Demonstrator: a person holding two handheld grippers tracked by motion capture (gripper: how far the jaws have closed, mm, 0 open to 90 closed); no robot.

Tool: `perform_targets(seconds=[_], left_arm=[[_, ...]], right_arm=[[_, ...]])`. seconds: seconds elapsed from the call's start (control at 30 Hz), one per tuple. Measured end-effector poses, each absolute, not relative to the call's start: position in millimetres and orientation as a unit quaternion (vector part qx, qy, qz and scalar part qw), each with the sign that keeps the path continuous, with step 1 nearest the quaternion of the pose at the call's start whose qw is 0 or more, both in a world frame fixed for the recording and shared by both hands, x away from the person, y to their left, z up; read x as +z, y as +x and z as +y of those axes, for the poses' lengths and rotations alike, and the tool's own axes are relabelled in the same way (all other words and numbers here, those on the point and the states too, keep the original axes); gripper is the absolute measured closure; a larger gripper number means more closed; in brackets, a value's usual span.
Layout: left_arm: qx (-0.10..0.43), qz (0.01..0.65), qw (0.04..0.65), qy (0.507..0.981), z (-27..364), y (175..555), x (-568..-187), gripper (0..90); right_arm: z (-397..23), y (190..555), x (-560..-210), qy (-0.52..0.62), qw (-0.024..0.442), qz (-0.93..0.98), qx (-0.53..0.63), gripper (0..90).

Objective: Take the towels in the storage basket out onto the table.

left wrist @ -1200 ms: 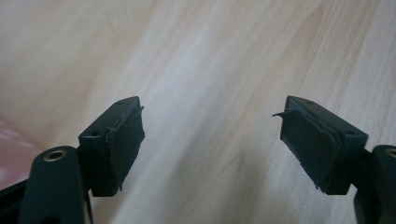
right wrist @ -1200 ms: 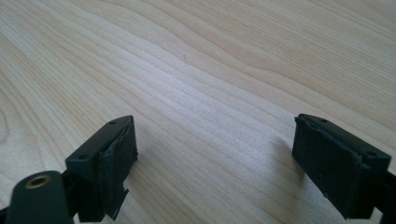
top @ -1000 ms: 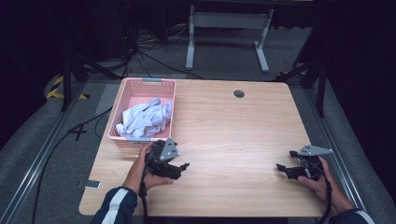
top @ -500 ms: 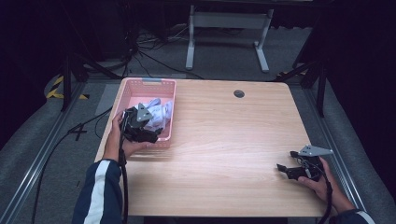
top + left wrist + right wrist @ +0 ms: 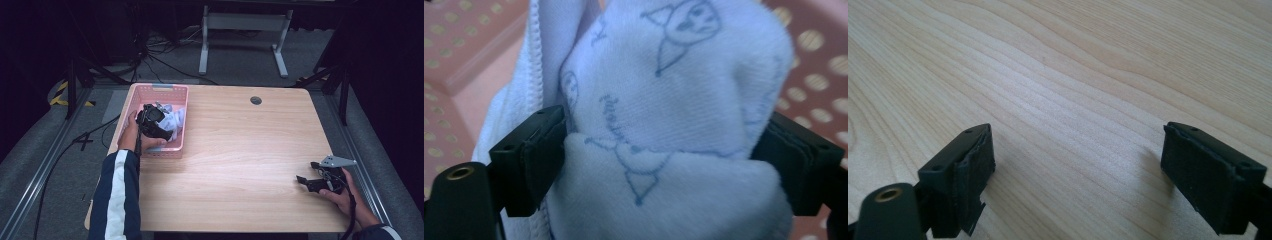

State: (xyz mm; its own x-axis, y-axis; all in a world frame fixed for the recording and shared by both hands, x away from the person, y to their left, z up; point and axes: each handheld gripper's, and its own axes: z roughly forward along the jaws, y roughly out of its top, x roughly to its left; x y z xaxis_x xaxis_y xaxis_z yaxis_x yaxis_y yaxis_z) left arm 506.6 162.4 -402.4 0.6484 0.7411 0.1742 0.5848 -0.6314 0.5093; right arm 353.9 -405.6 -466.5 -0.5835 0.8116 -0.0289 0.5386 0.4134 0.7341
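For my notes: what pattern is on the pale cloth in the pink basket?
Small blue line drawings on pale blue-white soft cloth; clearest in the left gripper view.

Left hand-held gripper (image 5: 161,113) gone from the bare table (image 5: 240,150) in front of the pink basket (image 5: 150,95) to inside it, jaws just opening wider, now set around the pale blue printed cloth (image 5: 659,125), pads touching its sides

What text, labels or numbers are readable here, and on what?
None readable.
White cloth in the pink basket, between the left hand-held gripper jaws: blue doodle figures and a short scribbled word, too blurred to read.
Table, right hand-held gripper: no markings visible.
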Motion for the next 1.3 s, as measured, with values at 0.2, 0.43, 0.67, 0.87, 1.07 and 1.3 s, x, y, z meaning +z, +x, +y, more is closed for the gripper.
perform_targets(seconds=[0.2,0.43,0.67,0.87,1.07,1.3], left_arm=[[0.172,0.373,0.143,0.9,156.5,526.2,-412.8,0.0],[0.178,0.37,0.097,0.907,143.9,538.5,-434.1,0.0],[0.197,0.381,0.087,0.899,145.1,541.1,-434.0,15.4],[0.239,0.368,0.061,0.897,140.6,538.4,-433.2,41.9],[0.282,0.374,0.063,0.881,145.4,533.9,-425.2,53.9],[0.317,0.396,0.139,0.85,165.8,521.0,-383.3,56.1]], right_arm=[[-405.8,354.1,-466.6,0.411,0.196,0.819,0.349,13.5],[-405.8,354.1,-466.6,0.411,0.195,0.819,0.349,13.4],[-405.7,354.1,-466.6,0.411,0.196,0.819,0.349,13.5],[-405.8,354.0,-466.6,0.411,0.195,0.819,0.349,13.4],[-405.8,353.9,-466.6,0.41,0.196,0.819,0.349,13.4],[-405.7,353.9,-466.8,0.411,0.196,0.819,0.35,13.4]])
